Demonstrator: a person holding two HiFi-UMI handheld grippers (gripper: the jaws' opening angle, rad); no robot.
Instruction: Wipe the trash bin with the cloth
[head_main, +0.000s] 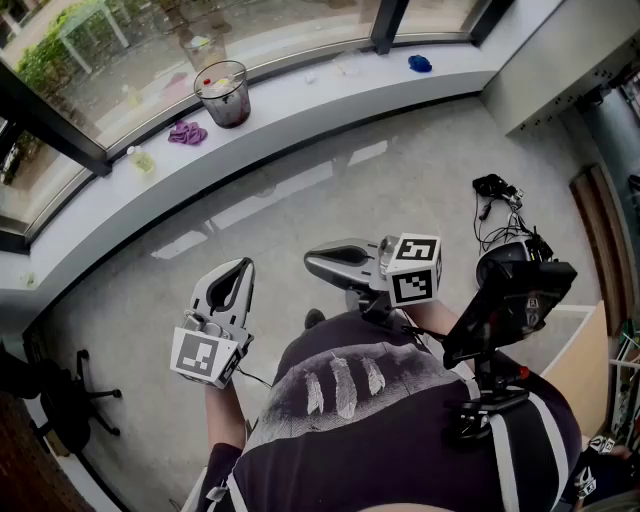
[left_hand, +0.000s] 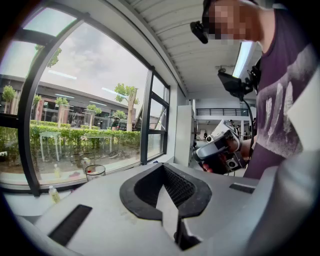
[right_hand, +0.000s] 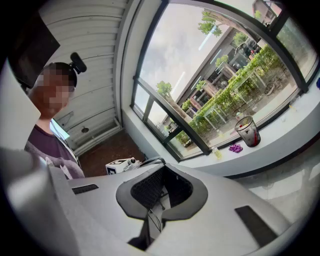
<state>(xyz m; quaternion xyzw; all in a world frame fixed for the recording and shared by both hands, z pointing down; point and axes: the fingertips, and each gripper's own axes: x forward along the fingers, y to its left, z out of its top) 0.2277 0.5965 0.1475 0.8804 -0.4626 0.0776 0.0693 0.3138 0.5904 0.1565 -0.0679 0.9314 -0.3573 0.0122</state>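
A clear trash bin (head_main: 224, 93) with bits of rubbish inside stands on the white window sill (head_main: 330, 95) at the far left. A purple cloth (head_main: 187, 132) lies crumpled on the sill just left of the bin. Both show again in the right gripper view, the bin (right_hand: 248, 131) and the cloth (right_hand: 235, 148); the left gripper view shows the bin (left_hand: 94, 172) small and distant. My left gripper (head_main: 244, 264) and right gripper (head_main: 309, 261) are held close to the person's body, far from the sill. Both are shut with nothing between the jaws (left_hand: 162, 167) (right_hand: 162, 168).
A small bottle (head_main: 140, 158) stands on the sill left of the cloth, a blue object (head_main: 420, 63) at its far right end. Grey floor lies between me and the sill. A black office chair (head_main: 70, 395) is at the left, cables and gear (head_main: 497, 190) at the right.
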